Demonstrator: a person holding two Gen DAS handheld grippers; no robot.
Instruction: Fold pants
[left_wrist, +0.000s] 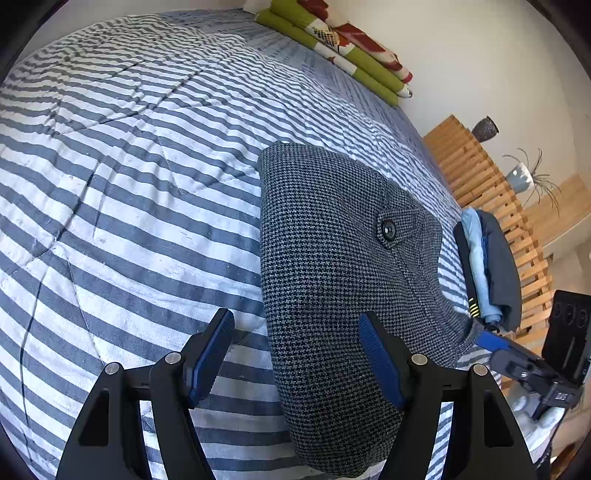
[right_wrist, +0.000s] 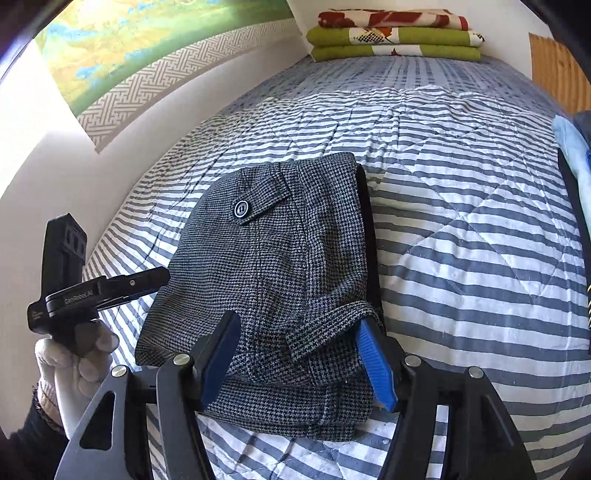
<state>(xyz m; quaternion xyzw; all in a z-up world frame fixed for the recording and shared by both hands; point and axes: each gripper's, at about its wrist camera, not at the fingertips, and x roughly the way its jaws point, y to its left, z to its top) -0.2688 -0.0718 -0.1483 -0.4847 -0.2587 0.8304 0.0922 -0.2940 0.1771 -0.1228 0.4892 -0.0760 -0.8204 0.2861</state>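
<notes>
Your right hand-held gripper (right_wrist: 299, 354) hovers open over the folded pants (right_wrist: 273, 280) on the striped bed (right_wrist: 461, 229); your left hand-held gripper (left_wrist: 295, 354) is likewise open. Folding looks complete; next, probably smooth or stack.

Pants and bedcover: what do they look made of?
The pants look like a woven, wool-like suiting, matte, going by the fine black and grey houndstooth weave and a dark glossy button, probably plastic. The bedcover looks like a quilted cotton, matte: blue and white stripes crossed by stitched diamond lines with a puffy surface. Exact fibres cannot be told.
</notes>
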